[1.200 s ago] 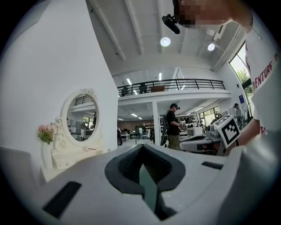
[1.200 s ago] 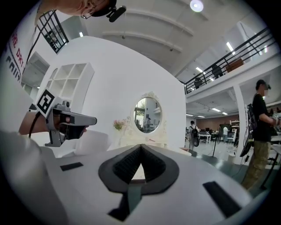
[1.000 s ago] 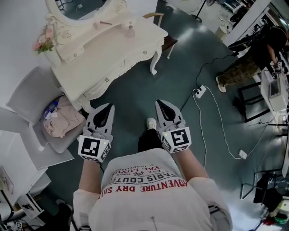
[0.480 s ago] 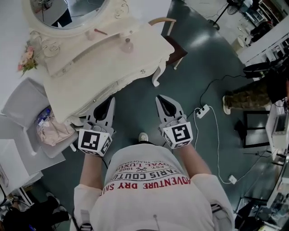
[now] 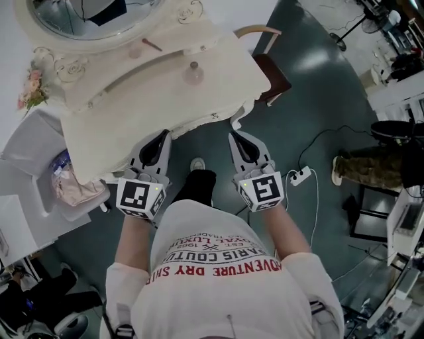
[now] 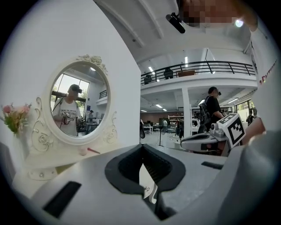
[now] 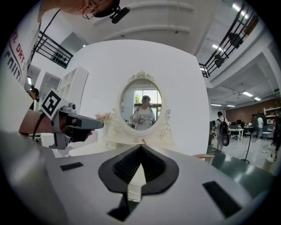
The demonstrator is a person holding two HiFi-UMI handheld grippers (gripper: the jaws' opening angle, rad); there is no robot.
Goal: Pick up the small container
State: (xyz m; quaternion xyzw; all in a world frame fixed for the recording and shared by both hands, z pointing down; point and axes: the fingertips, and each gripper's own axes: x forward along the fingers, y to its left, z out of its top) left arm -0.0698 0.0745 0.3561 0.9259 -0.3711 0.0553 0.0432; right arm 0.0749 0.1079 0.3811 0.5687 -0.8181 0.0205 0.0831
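The small container (image 5: 194, 73) is a pale pink round pot with a knob. It stands on the top of the cream dressing table (image 5: 119, 126), below the oval mirror (image 5: 86, 16). In the left gripper view the small container (image 6: 82, 151) shows under the mirror (image 6: 79, 103), beside a thin pink stick (image 6: 93, 150). My left gripper (image 5: 163, 135) and right gripper (image 5: 233, 136) are side by side at the table's front edge, well short of the pot. Both are shut with nothing between their jaws. The left gripper (image 7: 74, 124) also shows in the right gripper view.
A chair with a brown seat (image 5: 273, 71) stands at the table's right end. A white tub of cloth (image 5: 69, 189) sits on the floor at the left. Pink flowers (image 5: 30, 93) are at the table's left end. A power strip and cable (image 5: 301, 176) lie right; a person's leg (image 5: 361, 169) beyond.
The person has stepped toward the dressing table. It now lies closer, and both gripper tips have come up to its front edge. Both grippers stay shut.
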